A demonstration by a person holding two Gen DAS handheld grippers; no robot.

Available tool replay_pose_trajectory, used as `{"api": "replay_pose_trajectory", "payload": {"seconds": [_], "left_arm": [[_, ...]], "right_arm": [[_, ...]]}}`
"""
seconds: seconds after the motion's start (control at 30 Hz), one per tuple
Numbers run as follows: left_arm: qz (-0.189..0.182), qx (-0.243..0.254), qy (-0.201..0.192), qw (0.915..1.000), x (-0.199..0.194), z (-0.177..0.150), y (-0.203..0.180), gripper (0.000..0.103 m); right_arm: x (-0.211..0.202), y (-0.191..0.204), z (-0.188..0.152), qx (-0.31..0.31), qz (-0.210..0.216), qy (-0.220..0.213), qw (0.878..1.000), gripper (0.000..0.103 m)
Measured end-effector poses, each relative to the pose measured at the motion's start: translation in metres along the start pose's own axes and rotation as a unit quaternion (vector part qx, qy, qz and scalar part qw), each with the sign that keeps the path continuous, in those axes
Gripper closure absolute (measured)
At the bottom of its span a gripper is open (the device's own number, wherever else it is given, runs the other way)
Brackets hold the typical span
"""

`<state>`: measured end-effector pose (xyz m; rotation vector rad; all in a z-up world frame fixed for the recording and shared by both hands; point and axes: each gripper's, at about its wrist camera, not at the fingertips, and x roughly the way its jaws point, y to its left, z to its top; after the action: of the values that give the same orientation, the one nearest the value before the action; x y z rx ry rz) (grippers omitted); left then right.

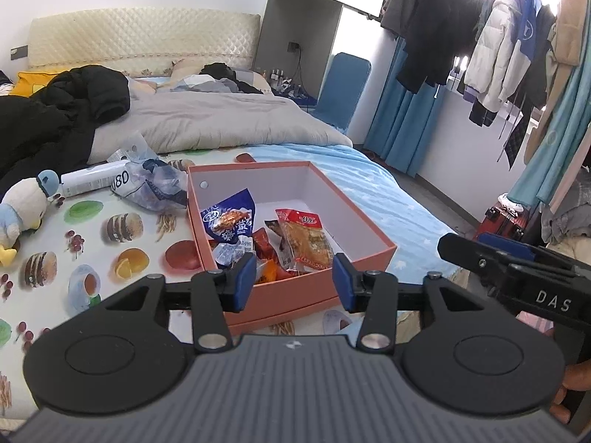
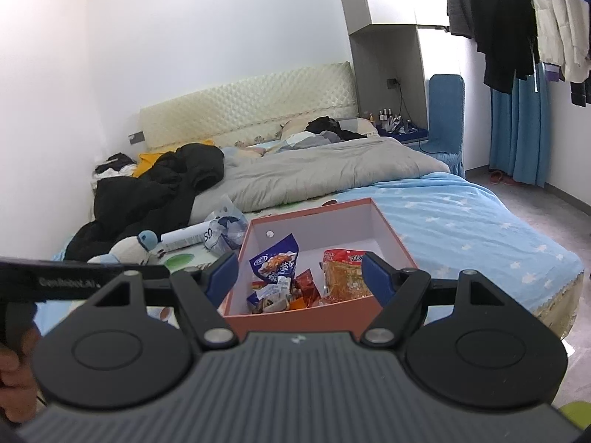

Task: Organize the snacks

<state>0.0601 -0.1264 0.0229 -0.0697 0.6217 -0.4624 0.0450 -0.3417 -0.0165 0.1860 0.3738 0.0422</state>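
Hovering released and empty over the near rim of the orange box (image 1: pixel 364 234): left tool (image 1: pixel 293 282), blue pads apart. Likewise hanging released and empty above the same box: right tool (image 2: pixel 299 277). Lying inside the box on the bed (image 1: pixel 376 188): a blue snack bag (image 1: pixel 231 219), a red-and-yellow snack pack (image 1: pixel 306 240), smaller wrapped snacks beside them. Resting left of the box, on the food-print sheet: a plush duck (image 1: pixel 22 210) and a crumpled plastic bag (image 1: pixel 155 181).

black grippers, blue-padded fingers (image 1: pixel 245 282), silver screws, ribbed grey body.
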Motion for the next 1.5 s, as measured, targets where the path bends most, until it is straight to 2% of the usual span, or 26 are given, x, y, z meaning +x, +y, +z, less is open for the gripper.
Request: {"api": "replay_pose_trajectory", "payload": {"seconds": [0.23, 0.3, 0.37, 0.5, 0.97, 1.5], "left_arm": [[0.0, -0.006, 0.001, 1.0, 0.007, -0.002, 0.004, 0.045], [-0.002, -0.008, 0.003, 1.0, 0.011, -0.002, 0.005, 0.037], [0.006, -0.007, 0.005, 0.9999, 0.017, 0.0, 0.007, 0.018], [0.015, 0.0, 0.003, 0.9999, 0.021, 0.007, 0.012, 0.007], [0.036, -0.002, -0.006, 0.9993, 0.017, 0.018, 0.018, 0.003], [0.039, -0.015, -0.007, 0.9991, 0.012, 0.016, 0.02, 0.003]], "right_arm": [[0.002, -0.003, -0.008, 0.011, -0.006, 0.005, 1.0, 0.028], [0.004, -0.004, -0.01, 0.009, -0.011, 0.006, 1.0, 0.028], [0.007, -0.007, -0.011, 0.01, -0.015, 0.009, 1.0, 0.028], [0.012, -0.01, -0.011, 0.015, -0.019, 0.009, 1.0, 0.028], [0.02, -0.005, -0.011, 0.01, -0.012, 0.013, 1.0, 0.028], [0.019, -0.005, -0.009, 0.014, -0.017, 0.007, 1.0, 0.028]]}}
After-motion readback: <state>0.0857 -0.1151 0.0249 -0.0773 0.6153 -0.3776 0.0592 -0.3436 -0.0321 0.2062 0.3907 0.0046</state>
